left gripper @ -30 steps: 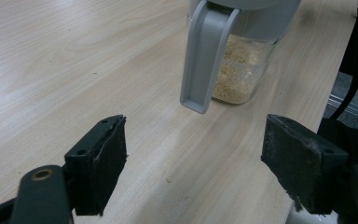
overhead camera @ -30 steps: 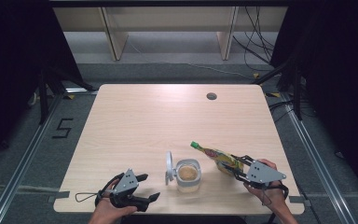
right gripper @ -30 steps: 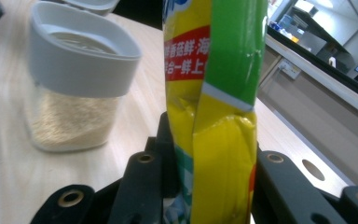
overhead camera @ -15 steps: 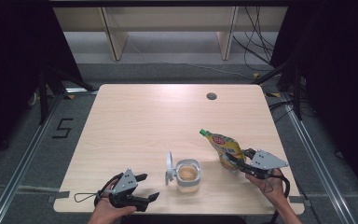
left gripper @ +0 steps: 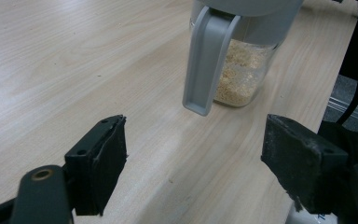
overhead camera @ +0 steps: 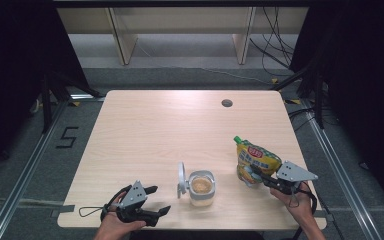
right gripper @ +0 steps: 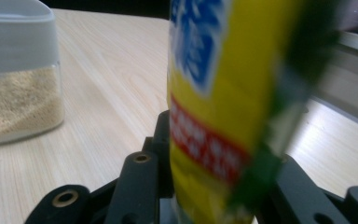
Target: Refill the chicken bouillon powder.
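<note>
Tilted earlier, yellow pouch [overhead camera: 256,162] now stands upright.

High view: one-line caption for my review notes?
Right gripper stands a yellow pouch upright beside an open jar; left gripper rests open.

Your table [overhead camera: 150,130] is pale wood-grain laminate with a smooth, faintly satin top. On it, near its front edge, the jar [overhead camera: 201,189] looks like clear glass with a matt grey plastic collar and flip lid [overhead camera: 181,179]; the filling inside is coarse and grainy. Right of the jar, the pouch [overhead camera: 256,161] is glossy printed plastic film. Your gripper pads [left gripper: 114,154] are matt black, rough-edged rubber.
</note>
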`<state>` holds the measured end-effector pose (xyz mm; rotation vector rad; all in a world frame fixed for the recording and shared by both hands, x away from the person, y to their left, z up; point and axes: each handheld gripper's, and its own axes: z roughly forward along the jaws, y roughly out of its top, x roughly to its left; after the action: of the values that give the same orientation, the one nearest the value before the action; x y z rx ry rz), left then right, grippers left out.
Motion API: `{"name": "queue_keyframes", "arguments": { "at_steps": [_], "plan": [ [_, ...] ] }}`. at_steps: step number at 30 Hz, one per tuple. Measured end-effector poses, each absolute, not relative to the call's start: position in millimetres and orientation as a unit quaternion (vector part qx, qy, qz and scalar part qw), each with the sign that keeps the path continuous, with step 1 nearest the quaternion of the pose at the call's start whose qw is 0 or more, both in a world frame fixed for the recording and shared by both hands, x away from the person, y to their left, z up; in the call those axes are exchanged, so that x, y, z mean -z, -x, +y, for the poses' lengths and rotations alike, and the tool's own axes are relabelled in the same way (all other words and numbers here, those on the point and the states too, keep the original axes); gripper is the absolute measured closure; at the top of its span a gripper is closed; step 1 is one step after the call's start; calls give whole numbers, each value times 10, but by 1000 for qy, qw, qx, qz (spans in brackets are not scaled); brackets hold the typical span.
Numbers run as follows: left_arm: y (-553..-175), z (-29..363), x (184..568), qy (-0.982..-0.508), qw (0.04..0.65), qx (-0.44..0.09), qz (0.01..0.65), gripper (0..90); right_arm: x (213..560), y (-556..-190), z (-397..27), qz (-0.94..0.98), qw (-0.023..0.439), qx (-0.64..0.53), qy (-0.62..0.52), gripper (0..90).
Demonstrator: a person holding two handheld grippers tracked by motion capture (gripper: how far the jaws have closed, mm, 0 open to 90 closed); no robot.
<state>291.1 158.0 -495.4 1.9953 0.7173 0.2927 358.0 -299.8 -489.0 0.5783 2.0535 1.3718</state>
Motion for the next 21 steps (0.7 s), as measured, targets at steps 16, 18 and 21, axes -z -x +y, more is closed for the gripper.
{"name": "queue_keyframes", "arguments": {
  "at_steps": [16, 18, 21],
  "plan": [
    [-2914, 1614, 4937, -820, 480, -125, 285, 216, 4819, -3327, -3054, 746, 279, -517, -312, 385],
    [-2904, 1613, 4943, -815, 482, -124, 296, 216, 4803, -3265, -3064, 740, 275, -508, -344, 336],
    [-2913, 1617, 4943, -815, 483, -127, 295, 216, 4794, -3194, -3092, 741, 250, -506, -365, 325]
  ]
}}
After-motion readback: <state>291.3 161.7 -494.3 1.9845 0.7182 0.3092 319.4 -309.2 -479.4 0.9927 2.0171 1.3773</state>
